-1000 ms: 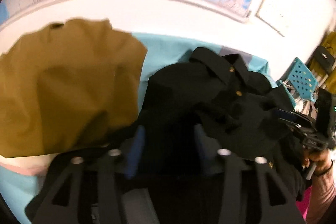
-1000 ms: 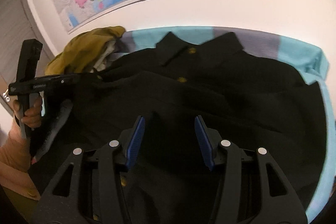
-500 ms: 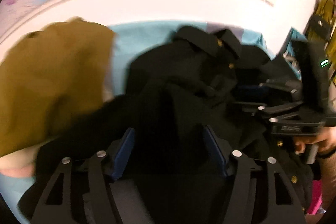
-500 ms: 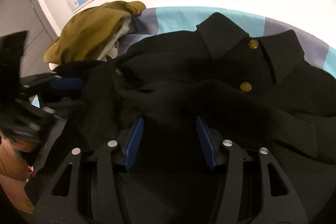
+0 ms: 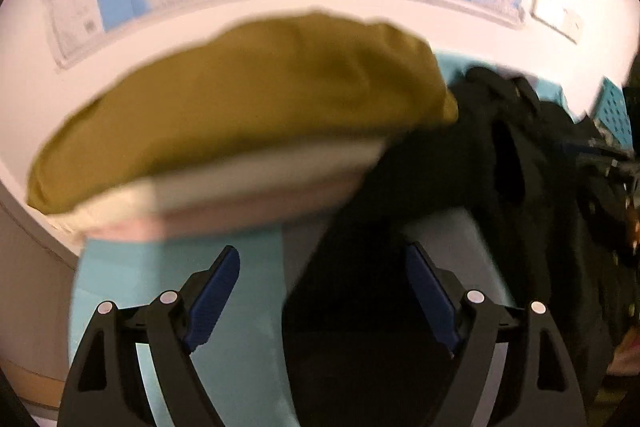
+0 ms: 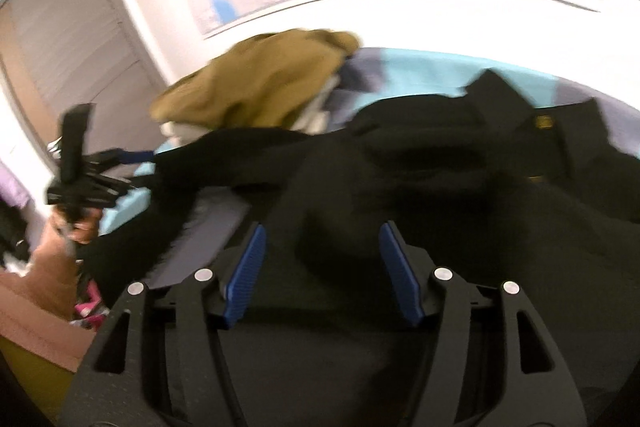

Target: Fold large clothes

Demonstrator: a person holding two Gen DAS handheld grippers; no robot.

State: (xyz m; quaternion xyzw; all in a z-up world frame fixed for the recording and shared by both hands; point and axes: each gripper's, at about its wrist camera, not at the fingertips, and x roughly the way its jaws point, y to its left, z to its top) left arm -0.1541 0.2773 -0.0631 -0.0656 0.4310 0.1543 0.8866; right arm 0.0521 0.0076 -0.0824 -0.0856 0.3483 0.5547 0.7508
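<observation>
The left gripper (image 5: 322,281) has its two blue fingers spread wide, and a strip of the black shirt (image 5: 472,195) runs between them without being pinched. Ahead of it, to the left, sits a mustard-colored cloth (image 5: 248,107) on a pale pile. The right gripper (image 6: 322,263) is wide too, just above the black shirt, which lies on the blue sheet (image 6: 424,71).

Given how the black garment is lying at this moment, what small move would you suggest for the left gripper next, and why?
Probably close the left gripper on the black shirt edge. Its jaws stand wide open, with dark cloth running between them over the teal cover, so nothing appears to be held yet.
</observation>
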